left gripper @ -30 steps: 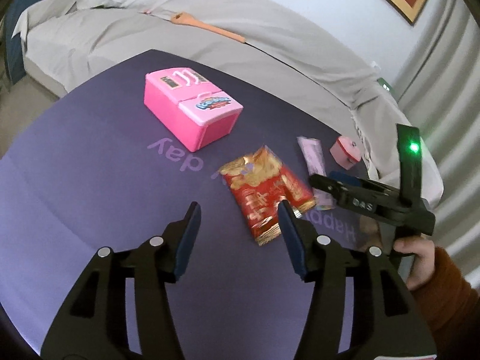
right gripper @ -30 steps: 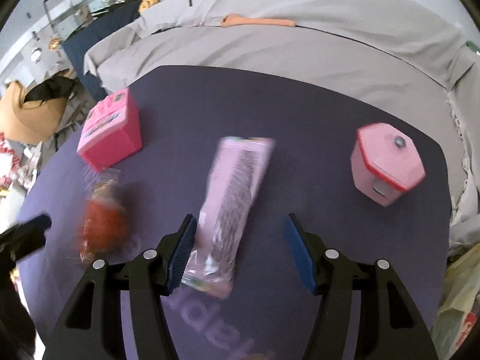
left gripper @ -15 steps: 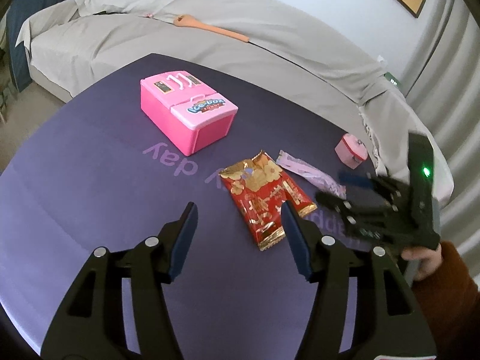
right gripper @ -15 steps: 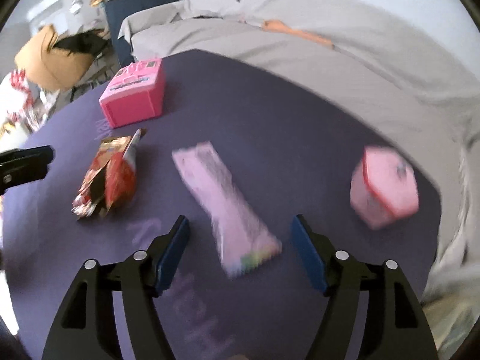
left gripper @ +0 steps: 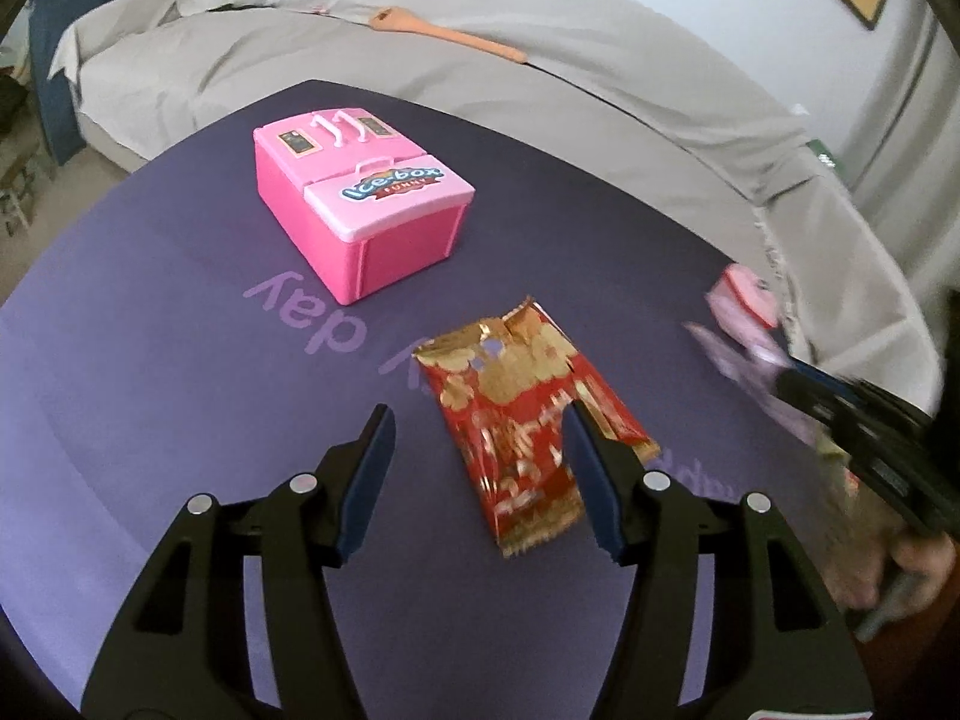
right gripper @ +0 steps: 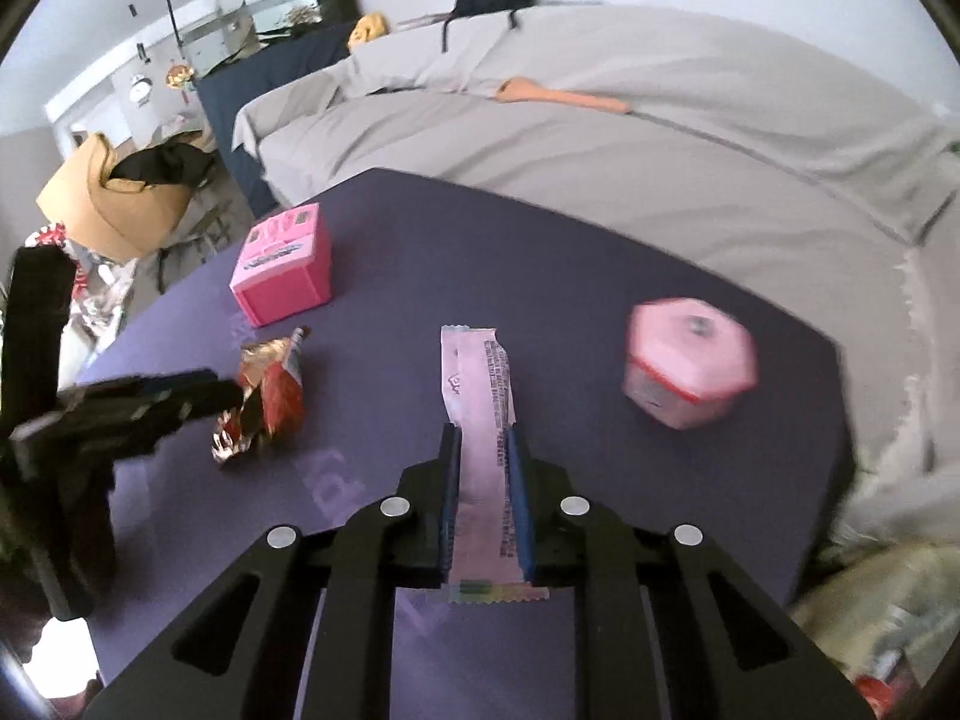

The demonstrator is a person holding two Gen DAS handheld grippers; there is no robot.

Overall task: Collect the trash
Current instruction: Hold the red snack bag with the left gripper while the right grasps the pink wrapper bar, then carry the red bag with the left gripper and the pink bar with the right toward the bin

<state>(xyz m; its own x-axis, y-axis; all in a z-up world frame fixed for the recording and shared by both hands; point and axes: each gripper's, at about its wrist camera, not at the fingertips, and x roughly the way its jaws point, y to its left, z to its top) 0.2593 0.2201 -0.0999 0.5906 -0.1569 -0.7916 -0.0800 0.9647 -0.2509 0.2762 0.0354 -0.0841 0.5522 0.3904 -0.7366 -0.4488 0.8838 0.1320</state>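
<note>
A red and gold snack wrapper point(left gripper: 522, 414) lies flat on the purple table cover point(left gripper: 150, 390). My left gripper point(left gripper: 480, 438) is open, its right finger over the wrapper's right edge. The wrapper also shows in the right wrist view point(right gripper: 264, 396). My right gripper point(right gripper: 483, 456) is shut on a long pale pink wrapper point(right gripper: 480, 420) and holds it off the table. In the left wrist view that pink wrapper point(left gripper: 744, 372) is blurred at the right, held by the right gripper point(left gripper: 798, 381).
A pink toy ice-box point(left gripper: 360, 210) stands at the back of the table. A small pink hexagonal pot point(right gripper: 690, 366) stands at the right. A grey sofa point(right gripper: 600, 138) runs behind the table. A bag with rubbish point(right gripper: 888, 600) sits at lower right.
My right gripper has closed on the pink wrapper and lifted it off the table. My left gripper has moved slightly nearer the red wrapper, still open.
</note>
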